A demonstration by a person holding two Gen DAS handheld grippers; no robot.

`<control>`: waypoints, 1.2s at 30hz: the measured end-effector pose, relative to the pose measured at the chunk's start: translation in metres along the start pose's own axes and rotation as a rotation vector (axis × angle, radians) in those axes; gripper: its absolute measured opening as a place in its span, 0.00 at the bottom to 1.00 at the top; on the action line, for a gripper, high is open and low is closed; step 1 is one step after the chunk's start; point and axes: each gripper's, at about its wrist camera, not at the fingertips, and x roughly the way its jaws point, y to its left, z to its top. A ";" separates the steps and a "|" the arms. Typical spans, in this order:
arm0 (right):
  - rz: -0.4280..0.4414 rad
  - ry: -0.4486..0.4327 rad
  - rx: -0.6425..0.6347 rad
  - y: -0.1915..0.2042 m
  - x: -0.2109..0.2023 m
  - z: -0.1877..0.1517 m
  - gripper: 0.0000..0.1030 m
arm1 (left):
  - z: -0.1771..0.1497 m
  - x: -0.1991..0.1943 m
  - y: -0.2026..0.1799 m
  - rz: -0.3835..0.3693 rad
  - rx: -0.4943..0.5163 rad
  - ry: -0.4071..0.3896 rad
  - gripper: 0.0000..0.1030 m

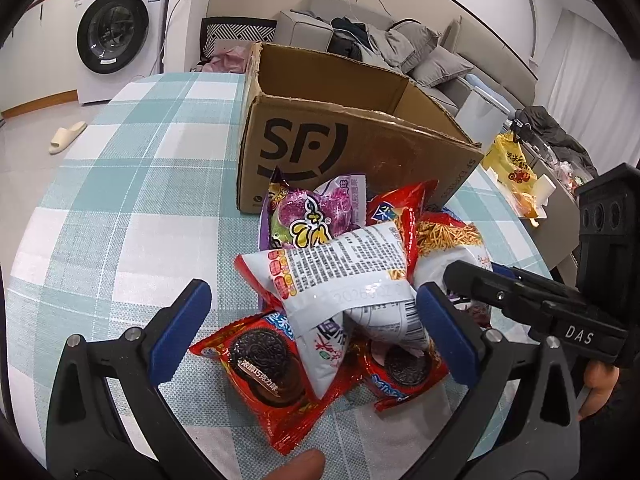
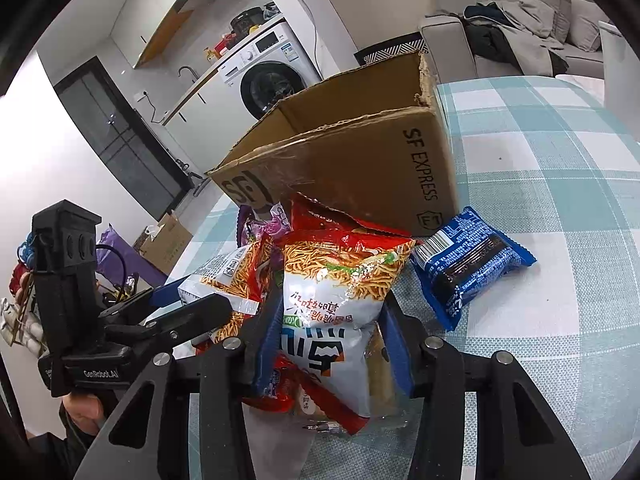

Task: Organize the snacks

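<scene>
An open brown SF Express cardboard box (image 1: 352,132) stands on the checked tablecloth, also in the right wrist view (image 2: 360,168). A heap of snack bags lies in front of it. My left gripper (image 1: 312,312) is open around a white snack bag (image 1: 344,272), above two red cookie packs (image 1: 264,364). A purple snack bag (image 1: 308,216) lies nearer the box. My right gripper (image 2: 332,340) is shut on a white and orange noodle-snack bag (image 2: 340,292); it shows at the right of the left wrist view (image 1: 520,300). A blue cookie pack (image 2: 468,264) lies to its right.
The round table with the teal checked cloth (image 1: 140,184) has bare cloth on its left and on the far right (image 2: 560,200). A yellow bag (image 1: 512,168) lies beyond the table's right edge. A washing machine (image 1: 116,32) and a grey sofa (image 1: 384,40) stand behind.
</scene>
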 end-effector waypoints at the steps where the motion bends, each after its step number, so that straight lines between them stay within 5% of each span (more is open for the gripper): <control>1: 0.002 0.002 0.000 0.000 0.000 0.000 0.46 | 0.000 0.001 0.001 -0.003 -0.005 0.001 0.99; 6: 0.001 0.007 -0.017 0.002 0.000 -0.001 0.46 | 0.000 0.004 0.004 -0.024 -0.015 0.009 0.98; 10: 0.004 0.021 -0.043 0.007 0.004 -0.002 0.46 | 0.001 0.012 0.005 -0.062 -0.010 0.029 0.80; 19: 0.010 0.037 -0.043 0.007 0.007 -0.002 0.51 | 0.000 0.010 0.004 -0.099 0.003 -0.003 0.58; 36: 0.037 -0.017 -0.062 0.010 -0.003 -0.001 0.44 | 0.001 -0.014 0.003 -0.089 0.037 -0.066 0.54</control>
